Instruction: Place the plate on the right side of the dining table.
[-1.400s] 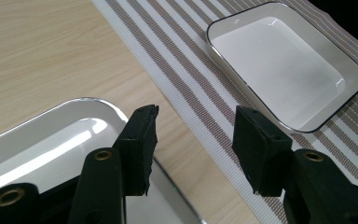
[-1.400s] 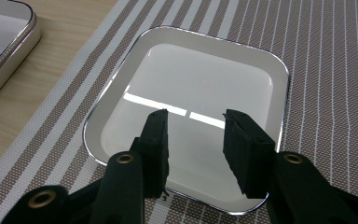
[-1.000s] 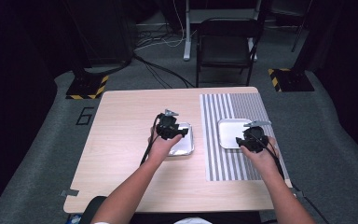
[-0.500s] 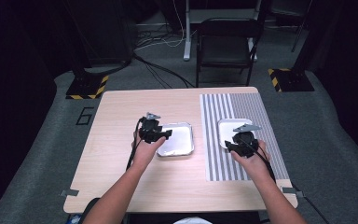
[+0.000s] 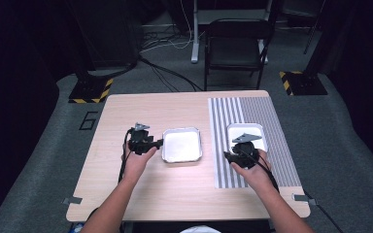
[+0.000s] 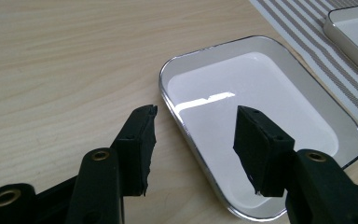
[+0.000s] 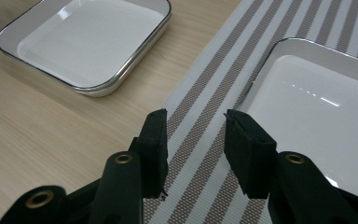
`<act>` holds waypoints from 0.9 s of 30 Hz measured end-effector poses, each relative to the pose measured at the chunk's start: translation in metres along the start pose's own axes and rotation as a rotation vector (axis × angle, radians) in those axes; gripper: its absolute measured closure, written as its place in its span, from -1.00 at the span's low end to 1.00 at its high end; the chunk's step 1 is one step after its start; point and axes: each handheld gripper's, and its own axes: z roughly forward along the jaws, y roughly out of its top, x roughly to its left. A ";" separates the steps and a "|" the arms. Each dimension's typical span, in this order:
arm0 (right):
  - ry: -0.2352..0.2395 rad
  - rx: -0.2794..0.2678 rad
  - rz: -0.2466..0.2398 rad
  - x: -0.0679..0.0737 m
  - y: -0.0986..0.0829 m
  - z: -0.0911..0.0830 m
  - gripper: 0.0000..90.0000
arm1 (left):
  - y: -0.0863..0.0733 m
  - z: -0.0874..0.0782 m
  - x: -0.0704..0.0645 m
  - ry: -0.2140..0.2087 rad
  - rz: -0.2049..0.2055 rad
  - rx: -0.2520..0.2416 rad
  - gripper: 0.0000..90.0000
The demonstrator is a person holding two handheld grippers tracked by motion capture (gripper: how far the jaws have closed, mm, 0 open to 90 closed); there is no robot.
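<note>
Two empty white trays with metal rims lie on the wooden table (image 5: pixel 150 111). The left tray (image 5: pixel 182 144) sits on bare wood; the right tray (image 5: pixel 245 133) rests on a striped mat (image 5: pixel 262 116). My left gripper (image 5: pixel 159 143) is at the left tray's left edge, open and holding nothing. In the left gripper view its jaws (image 6: pixel 196 112) straddle the rim of that tray (image 6: pixel 261 107). My right gripper (image 5: pixel 228 156) hovers open over the mat by the right tray's near-left corner. In the right gripper view (image 7: pixel 193 114) the mat (image 7: pixel 205 102) lies between the jaws, the tray (image 7: pixel 317 107) just right.
A black folding chair (image 5: pixel 235 46) stands beyond the table's far edge, with cables and stand bases on the grey floor. In the right gripper view the left tray (image 7: pixel 88 42) lies at upper left. Bare wood spreads left of and in front of the trays.
Both hands have drawn back. The left gripper moved left off the left tray to its edge. The right gripper moved left and nearer, off the right tray.
</note>
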 end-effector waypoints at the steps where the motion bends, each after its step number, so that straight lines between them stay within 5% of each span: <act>1: 0.008 0.004 -0.009 0.001 -0.001 0.001 0.30 | -0.002 0.000 0.002 0.002 0.000 0.001 0.07; 19: 0.111 0.022 -0.086 0.028 -0.011 0.020 0.19 | -0.026 0.001 0.028 0.090 0.022 0.001 -0.03; 27: 0.189 0.018 -0.110 0.036 -0.016 0.030 0.06 | -0.032 0.004 0.042 0.104 -0.007 0.010 -0.15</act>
